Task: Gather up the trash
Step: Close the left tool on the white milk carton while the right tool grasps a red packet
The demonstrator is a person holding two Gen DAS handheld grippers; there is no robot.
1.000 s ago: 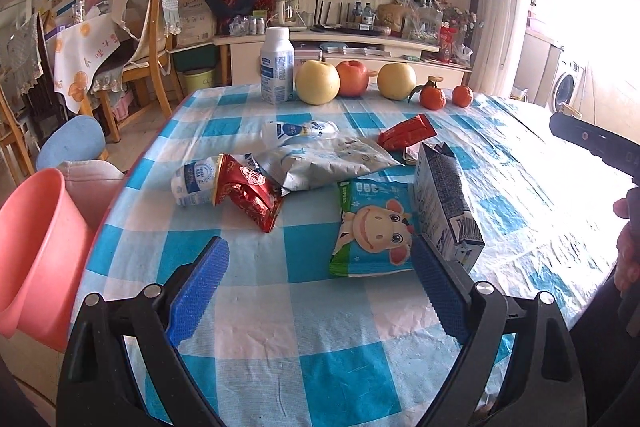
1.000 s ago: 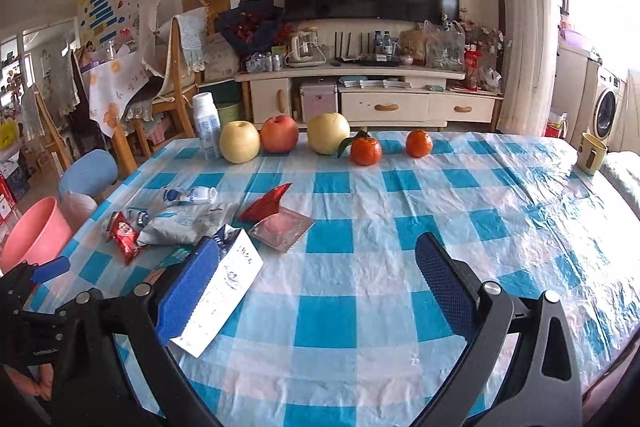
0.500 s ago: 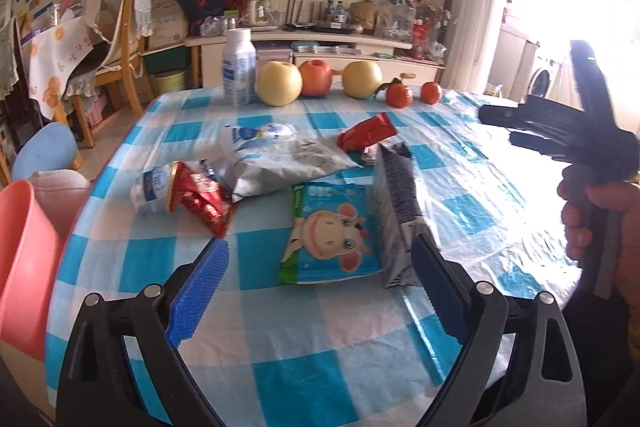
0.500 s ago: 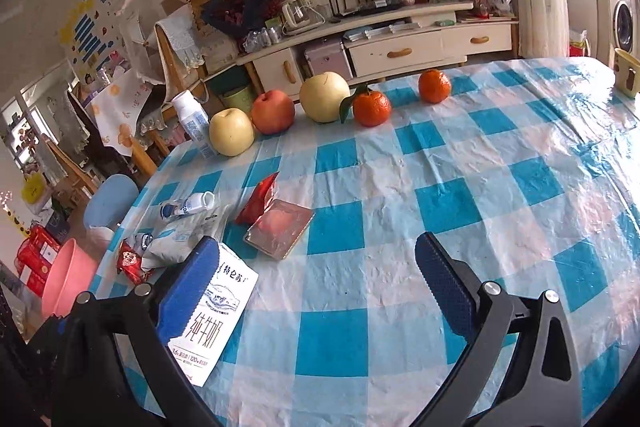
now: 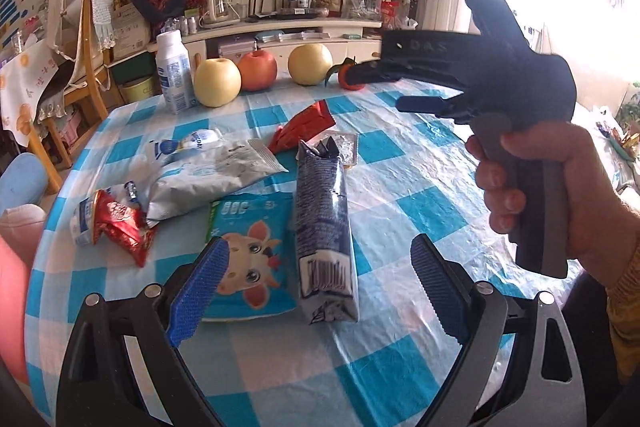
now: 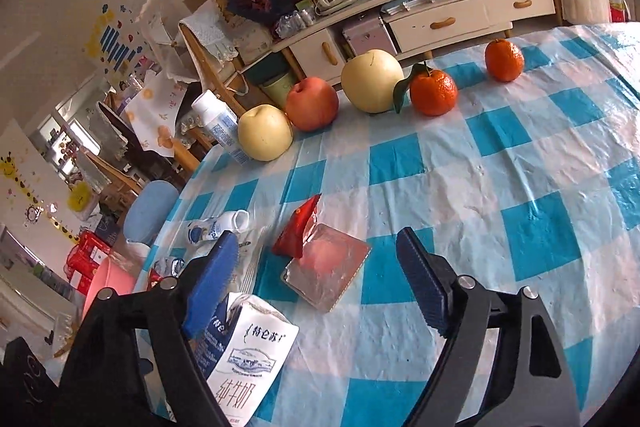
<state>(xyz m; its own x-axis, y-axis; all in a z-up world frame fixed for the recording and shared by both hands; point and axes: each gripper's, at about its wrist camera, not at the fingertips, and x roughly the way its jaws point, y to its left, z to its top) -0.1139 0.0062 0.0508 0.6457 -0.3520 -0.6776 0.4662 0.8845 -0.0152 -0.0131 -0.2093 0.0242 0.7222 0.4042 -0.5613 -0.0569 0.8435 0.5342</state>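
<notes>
Orange tangerines [image 6: 434, 91] show fully only from the right gripper [image 6: 316, 279], closing on nothing.

On the tabletop [image 5: 400, 187] a milk carton [image 5: 324, 227] lies on its side near the front edge. A snack bag [image 5: 248, 251] lies touching it on the left. Behind the bag lies a pouch [image 5: 208, 175], and left of it a wrapper [image 5: 120, 227]. At the far edge stand 1 bottle [image 5: 174, 71] and 3 fruits [image 5: 258, 70] in a row.
</notes>
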